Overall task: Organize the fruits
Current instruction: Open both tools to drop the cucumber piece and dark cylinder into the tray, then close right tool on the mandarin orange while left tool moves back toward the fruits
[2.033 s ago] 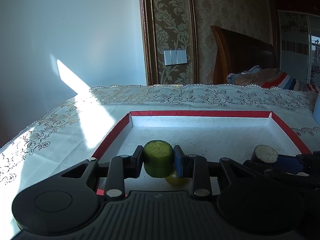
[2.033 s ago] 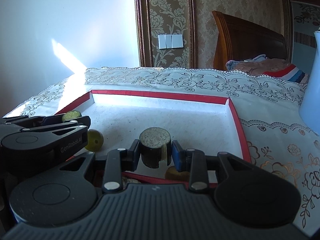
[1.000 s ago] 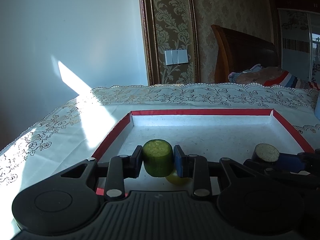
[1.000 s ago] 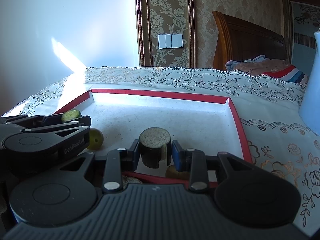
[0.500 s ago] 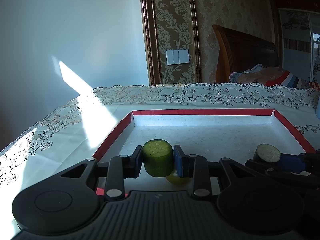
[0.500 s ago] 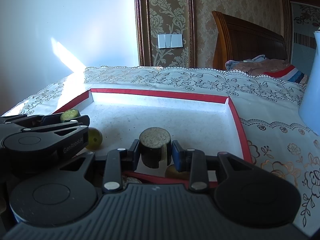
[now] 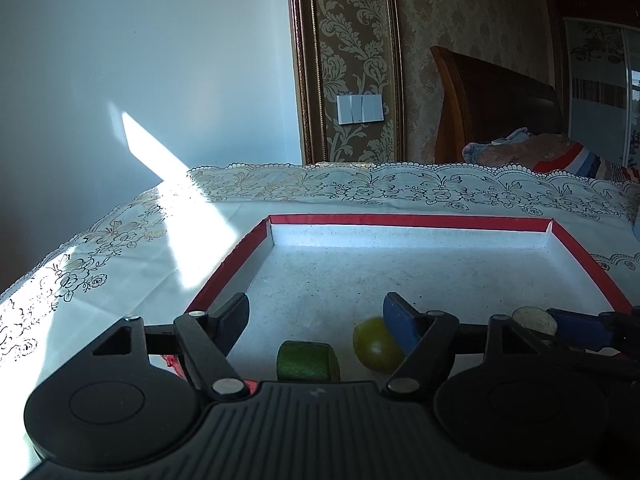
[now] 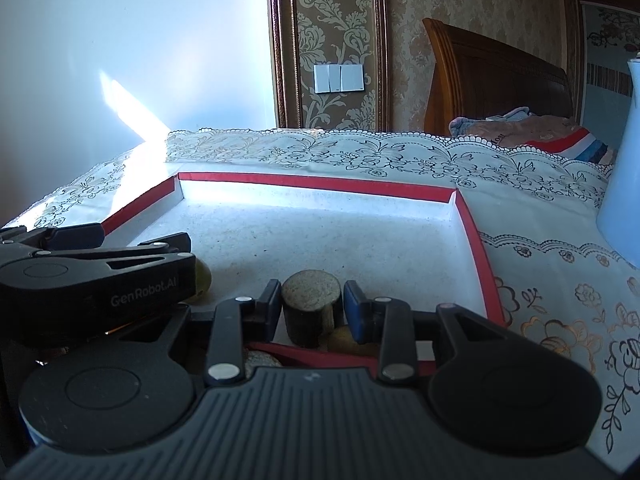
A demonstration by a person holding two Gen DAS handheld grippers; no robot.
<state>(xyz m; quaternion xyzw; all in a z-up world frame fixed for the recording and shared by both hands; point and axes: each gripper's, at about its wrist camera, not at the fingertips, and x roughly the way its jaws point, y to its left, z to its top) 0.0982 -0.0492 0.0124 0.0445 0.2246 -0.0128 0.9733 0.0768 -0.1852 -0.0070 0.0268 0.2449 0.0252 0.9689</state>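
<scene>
A: How does the left gripper (image 7: 316, 316) sit?

B: It points forward and somewhat downward over the near end of the red-rimmed tray (image 7: 408, 221). Its jaws are opening and stand well spread. The green cucumber piece (image 7: 307, 361) lies on its side on the tray floor between them, touching neither finger. A yellow-green round fruit (image 7: 374, 345) rests just beside it, partly behind the blue pad of the right-hand finger (image 7: 400, 322).

A: And the other one?

B: The right gripper (image 8: 312, 304) has the same forward, slightly downward tilt, at the tray's near edge. Its jaws pinch a dark cylinder piece (image 8: 310, 306) with a pale speckled top, held upright between the pads. In the left wrist view the same piece's top shows at the far right, next to blue pads.

A: Anything below it?

B: A yellowish round thing (image 8: 346, 340) sits low behind the near rim, under the blue pad; what it is I cannot tell.

A: Any writing?

B: From the right wrist view, the side of the left gripper reads "GenRobot.AI" (image 8: 143, 295) in pale letters. Nothing else is legible.

A: The surroundings?

B: The tray lies on a white lace tablecloth (image 8: 540, 280). A pale blue vessel (image 8: 624, 184) stands at the right edge, and three wall switches (image 7: 359, 109) show on the patterned wall.
</scene>
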